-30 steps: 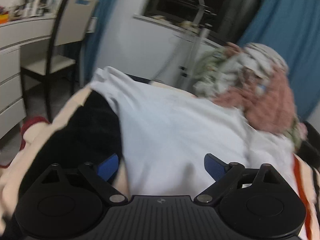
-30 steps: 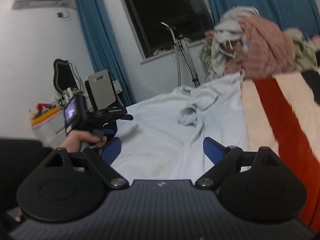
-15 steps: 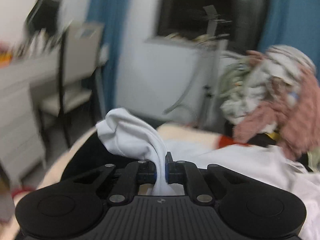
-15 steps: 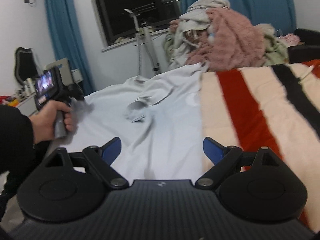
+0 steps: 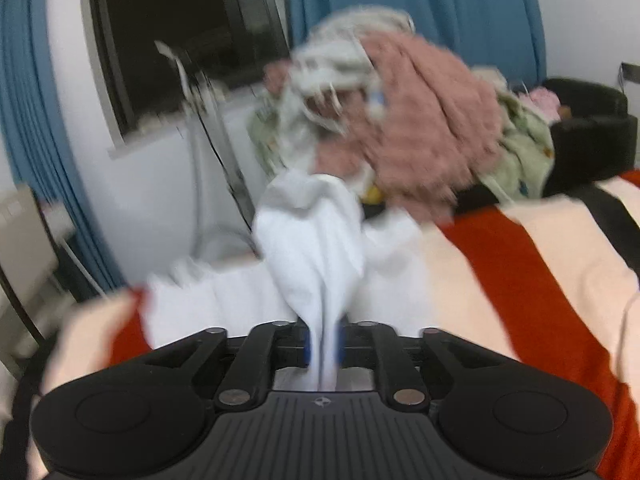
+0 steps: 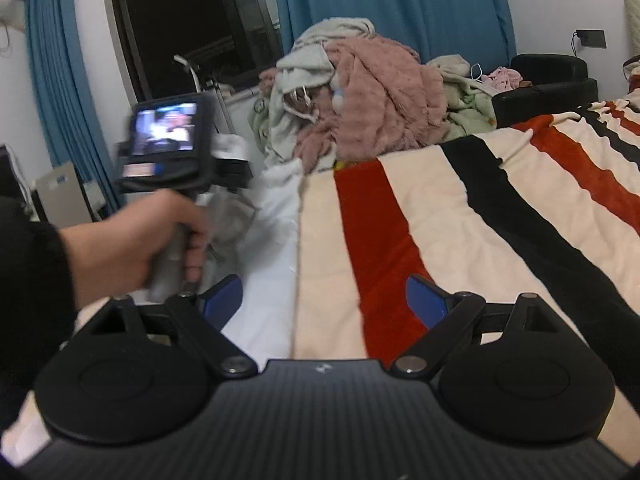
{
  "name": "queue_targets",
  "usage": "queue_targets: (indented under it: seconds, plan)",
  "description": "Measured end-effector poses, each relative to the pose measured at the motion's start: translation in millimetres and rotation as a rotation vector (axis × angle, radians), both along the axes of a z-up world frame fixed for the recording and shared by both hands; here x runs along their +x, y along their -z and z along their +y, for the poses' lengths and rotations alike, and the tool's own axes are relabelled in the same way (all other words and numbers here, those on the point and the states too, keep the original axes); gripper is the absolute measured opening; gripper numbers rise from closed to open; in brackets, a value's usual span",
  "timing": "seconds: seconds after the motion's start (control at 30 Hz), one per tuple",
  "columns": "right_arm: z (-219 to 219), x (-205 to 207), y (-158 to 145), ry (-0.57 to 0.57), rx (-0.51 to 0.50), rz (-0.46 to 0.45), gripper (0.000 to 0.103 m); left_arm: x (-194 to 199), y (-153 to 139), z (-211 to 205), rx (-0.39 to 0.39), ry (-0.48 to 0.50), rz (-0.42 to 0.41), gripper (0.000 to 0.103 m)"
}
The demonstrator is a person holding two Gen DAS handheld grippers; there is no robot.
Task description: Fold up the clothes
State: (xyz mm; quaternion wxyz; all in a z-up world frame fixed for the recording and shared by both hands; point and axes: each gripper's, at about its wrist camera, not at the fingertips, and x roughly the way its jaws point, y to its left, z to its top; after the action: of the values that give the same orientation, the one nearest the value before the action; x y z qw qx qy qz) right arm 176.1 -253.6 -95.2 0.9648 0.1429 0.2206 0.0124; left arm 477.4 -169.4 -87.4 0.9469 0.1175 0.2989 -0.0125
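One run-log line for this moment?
left gripper: opening, white garment between pads | right gripper: open, empty, over striped blanket

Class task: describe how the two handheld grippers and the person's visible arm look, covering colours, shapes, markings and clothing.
Both grippers, left gripper and right gripper, are matte black with ribbed bodies, round side discs, silver pivot rivets and a small centre logo. The fingers carry blue pads. The left hand comes out of a black sleeve; its device has a small lit screen.

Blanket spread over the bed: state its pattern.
The wide-striped fleece blanket shows cream, red and black bands, clearest in the right wrist view.
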Motion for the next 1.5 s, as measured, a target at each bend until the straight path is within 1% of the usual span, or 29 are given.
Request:
queue_targets:
  seconds: [0.03, 0.07, 0.1, 0.17, 0.23, 0.3, 0.37, 0.47, 0.57, 0.67, 0.73, 0.83, 0.87, 0.9, 0.93, 1.0, 1.03, 1.1, 1.13, 1.17, 1.2, 1.23, 1.27, 1.33, 1.37, 1.43, 1.5]
  plan:
    - [-1, 1, 3, -0.004, -0.004, 0.004, 0.090, 3, 11, -5, -0.025, 0.004, 0.031, 0.041]
    - [-2, 2, 5, -0.010, -0.002, 0.005, 0.090, 5, 19, -6, -0.043, 0.011, 0.049, 0.051]
    - [-3, 3, 7, -0.016, 0.003, 0.003, 0.090, 5, 25, -5, -0.054, 0.019, 0.056, 0.054]
    - [-5, 5, 10, -0.029, 0.014, -0.002, 0.090, 0, 29, 5, -0.075, 0.034, 0.059, 0.067]
    - [-7, 6, 11, -0.034, 0.021, -0.015, 0.090, -19, 19, 18, -0.128, 0.060, 0.076, 0.074]
    - [-8, 7, 10, -0.032, 0.029, -0.028, 0.090, -53, 5, 38, -0.186, 0.090, 0.078, 0.076]
    - [-7, 6, 8, -0.032, 0.033, -0.046, 0.090, -88, -15, 68, -0.259, 0.100, 0.071, 0.077]
    - [-5, 0, 4, -0.033, 0.031, -0.088, 0.090, -146, -44, 136, -0.386, 0.077, 0.080, 0.078]
    - [-3, -9, 0, -0.031, 0.037, -0.139, 0.090, -211, -57, 219, -0.523, 0.008, 0.126, 0.079]
    - [8, -19, -3, -0.025, -0.008, -0.152, 0.090, -271, -50, 304, -0.625, -0.072, 0.185, 0.079]
    - [16, -25, -5, -0.028, -0.035, -0.129, 0.090, -304, -37, 354, -0.674, -0.123, 0.243, 0.077]
    - [29, -36, -7, -0.037, -0.058, -0.076, 0.090, -338, -16, 413, -0.727, -0.202, 0.318, 0.071]
    - [30, -42, -7, -0.039, -0.047, -0.055, 0.090, -346, -10, 427, -0.743, -0.203, 0.342, 0.071]
    - [31, -48, -7, -0.038, -0.033, -0.033, 0.090, -350, -3, 437, -0.756, -0.182, 0.365, 0.068]
    - [31, -54, -8, -0.037, -0.018, -0.012, 0.090, -353, 2, 443, -0.754, -0.166, 0.380, 0.060]
    - [32, -66, -8, -0.032, 0.009, 0.029, 0.090, -354, 10, 444, -0.721, -0.127, 0.400, 0.058]
    - [31, -74, -9, -0.020, 0.015, 0.040, 0.090, -352, 13, 438, -0.690, -0.080, 0.423, 0.056]
    - [28, -92, -9, 0.008, 0.026, 0.049, 0.090, -345, 17, 420, -0.601, 0.013, 0.476, 0.055]
    - [26, -99, -9, 0.017, 0.034, 0.055, 0.090, -342, 19, 410, -0.529, 0.034, 0.503, 0.049]
    - [22, -108, -8, 0.033, 0.048, 0.062, 0.090, -339, 22, 400, -0.441, 0.046, 0.531, 0.046]
    - [17, -117, -6, 0.064, 0.077, 0.072, 0.090, -337, 26, 390, -0.360, 0.056, 0.557, 0.043]
    - [11, -125, -4, 0.093, 0.110, 0.083, 0.090, -334, 30, 382, -0.284, 0.064, 0.579, 0.037]
    - [5, -132, -1, 0.113, 0.155, 0.095, 0.090, -333, 32, 376, -0.228, 0.075, 0.589, 0.037]
    - [-7, -144, 6, 0.131, 0.234, 0.116, 0.090, -333, 31, 370, -0.179, 0.090, 0.590, 0.037]
    - [-11, -149, 9, 0.145, 0.246, 0.123, 0.090, -334, 30, 369, -0.168, 0.094, 0.591, 0.038]
    - [-16, -152, 14, 0.180, 0.269, 0.135, 0.090, -335, 28, 372, -0.169, 0.099, 0.597, 0.039]
    - [-19, -151, 19, 0.195, 0.293, 0.149, 0.090, -337, 27, 378, -0.194, 0.088, 0.598, 0.039]
